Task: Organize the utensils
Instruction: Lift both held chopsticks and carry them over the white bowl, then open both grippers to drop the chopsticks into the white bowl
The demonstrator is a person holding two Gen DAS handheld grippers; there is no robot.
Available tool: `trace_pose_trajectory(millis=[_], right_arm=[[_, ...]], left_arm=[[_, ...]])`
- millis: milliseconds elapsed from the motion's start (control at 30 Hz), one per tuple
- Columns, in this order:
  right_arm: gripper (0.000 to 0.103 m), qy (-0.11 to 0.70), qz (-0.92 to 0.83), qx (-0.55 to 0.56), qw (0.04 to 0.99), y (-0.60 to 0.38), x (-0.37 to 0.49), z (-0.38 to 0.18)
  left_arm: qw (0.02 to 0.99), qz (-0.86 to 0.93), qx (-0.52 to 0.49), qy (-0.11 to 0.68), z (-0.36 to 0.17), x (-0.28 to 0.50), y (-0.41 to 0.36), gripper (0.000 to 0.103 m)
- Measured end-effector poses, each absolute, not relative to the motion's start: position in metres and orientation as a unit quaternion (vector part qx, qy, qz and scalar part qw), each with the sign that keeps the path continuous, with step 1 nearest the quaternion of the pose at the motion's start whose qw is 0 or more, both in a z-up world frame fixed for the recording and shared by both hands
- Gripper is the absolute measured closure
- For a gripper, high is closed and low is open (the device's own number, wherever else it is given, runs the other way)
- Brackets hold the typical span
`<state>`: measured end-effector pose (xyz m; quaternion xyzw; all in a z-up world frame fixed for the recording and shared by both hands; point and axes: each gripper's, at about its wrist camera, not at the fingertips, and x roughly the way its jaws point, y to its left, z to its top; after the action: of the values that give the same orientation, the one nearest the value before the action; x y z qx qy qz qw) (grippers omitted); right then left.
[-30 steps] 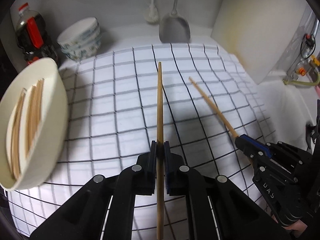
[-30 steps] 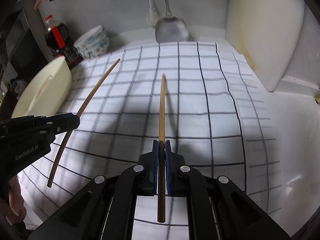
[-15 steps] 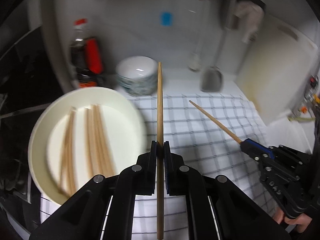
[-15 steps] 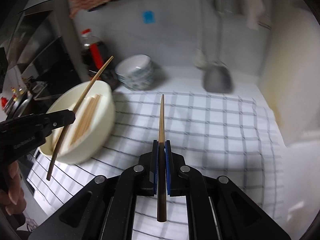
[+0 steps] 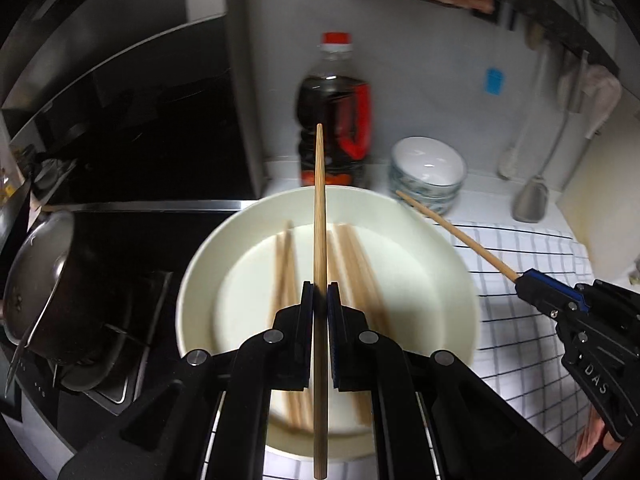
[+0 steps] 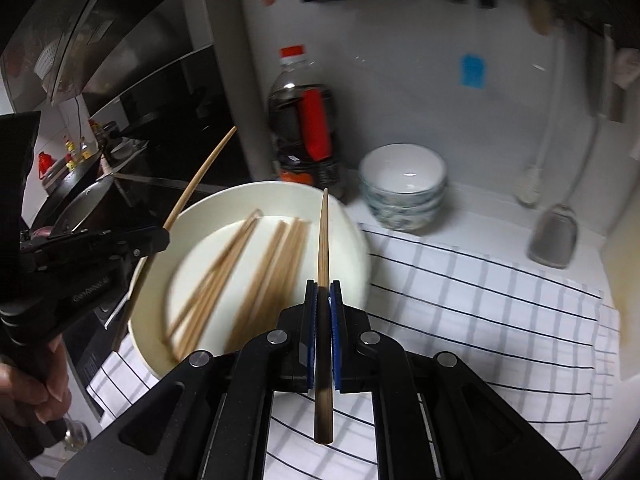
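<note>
Each of my grippers, left gripper [image 5: 319,306] and right gripper [image 6: 323,304], pinches one chopstick; best lowered flat alongside those in the cream bowl [image 6: 352,240] before release.

Chopsticks [image 6: 240,276] in bowl [image 6: 352,240]; bottle [image 6: 304,128] behind; stacked bowls [image 6: 402,192] right.

Both tools [image 5: 319,300] [image 6: 323,300] clamped shut (angled downward)

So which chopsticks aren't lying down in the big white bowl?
Two: the chopstick pinched in the left gripper and the other chopstick pinched in the right gripper. The loose chopsticks lie flat inside the white bowl.
</note>
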<state>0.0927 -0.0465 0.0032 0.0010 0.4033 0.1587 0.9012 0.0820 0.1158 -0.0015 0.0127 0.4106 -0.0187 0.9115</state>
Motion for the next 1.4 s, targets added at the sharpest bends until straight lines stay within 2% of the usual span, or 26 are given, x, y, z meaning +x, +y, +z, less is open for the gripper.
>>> trace_pose_trajectory(millis=[333,833,1167,1233,1300,1367,1400], right_arm=[[0.097,0.437,0.165,0.001,0.884,-0.001,0.119,-0.023],[0.097,0.481,0.145,0.004,0.865,0.023,0.146,-0.056],[0.097,0.481,0.148,-0.022,0.864,0.031,0.144,-0.056],[0.095,0.478,0.146,-0.021,0.866,0.029,0.143,-0.053],[0.084,0.476,0.141,-0.021,0.868,0.024,0.141,-0.05],[0.08,0.466,0.132,-0.027,0.874,0.02,0.138,-0.046],[0.078,0.463,0.127,-0.03,0.877,0.018,0.136,-0.044]], left_arm=[[0.901,-0.003,0.001,0.434,-0.028,0.1,0.146,0.095],[0.88,-0.014,-0.002,0.476,-0.067,0.116,0.147,0.095],[0.877,-0.003,-0.002,0.481,-0.07,0.122,0.152,0.095],[0.878,0.003,-0.005,0.478,-0.067,0.121,0.155,0.087],[0.88,0.017,-0.011,0.474,-0.063,0.119,0.159,0.051],[0.886,0.027,-0.015,0.462,-0.057,0.114,0.163,0.032],[0.889,0.031,-0.016,0.457,-0.054,0.111,0.165,0.03]])
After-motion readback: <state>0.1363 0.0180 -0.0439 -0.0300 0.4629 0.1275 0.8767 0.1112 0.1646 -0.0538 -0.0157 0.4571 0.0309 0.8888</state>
